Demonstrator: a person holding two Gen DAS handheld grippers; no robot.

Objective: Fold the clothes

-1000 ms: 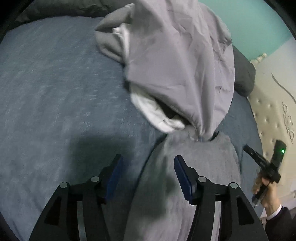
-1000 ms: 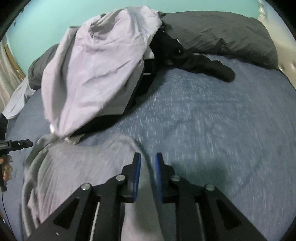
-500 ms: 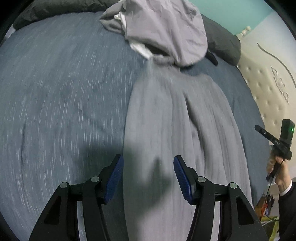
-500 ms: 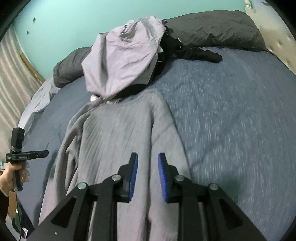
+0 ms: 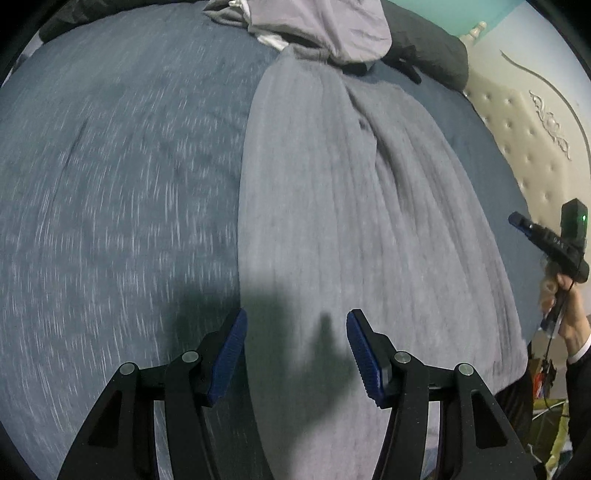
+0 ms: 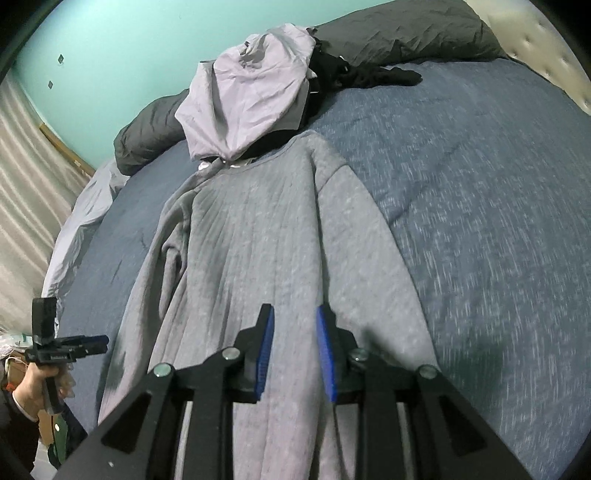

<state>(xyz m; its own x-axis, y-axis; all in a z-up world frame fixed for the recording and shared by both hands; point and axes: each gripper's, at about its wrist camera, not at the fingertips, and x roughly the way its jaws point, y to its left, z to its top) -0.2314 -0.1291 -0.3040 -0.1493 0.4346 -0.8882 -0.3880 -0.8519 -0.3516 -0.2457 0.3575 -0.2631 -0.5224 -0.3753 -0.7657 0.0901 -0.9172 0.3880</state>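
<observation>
Sweater (image 6: 258, 236) lies flat below the clothes pile (image 6: 251, 107), ready for folding; my left tool (image 5: 295, 354) and right tool (image 6: 295, 354) hang released above its hem.

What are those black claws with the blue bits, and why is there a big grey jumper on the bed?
Those claws are grabbing tools. A person holds one in each hand, and each tool has a small camera looking along its two fingers. One picture comes from the left gripper, the other from the right gripper. The blue bits are grippy pads.

In the right picture you can also spot the left tool, held in the person's hand.

Below them is a bed with a blue-grey bedspread. A grey sweatshirt lies stretched out on it, ready for folding. Further back sits a pile of clothes with a pale lilac garment on top, and dark pillows behind.

Neither claw pinches anything: both hang open above the sweatshirt.
</observation>
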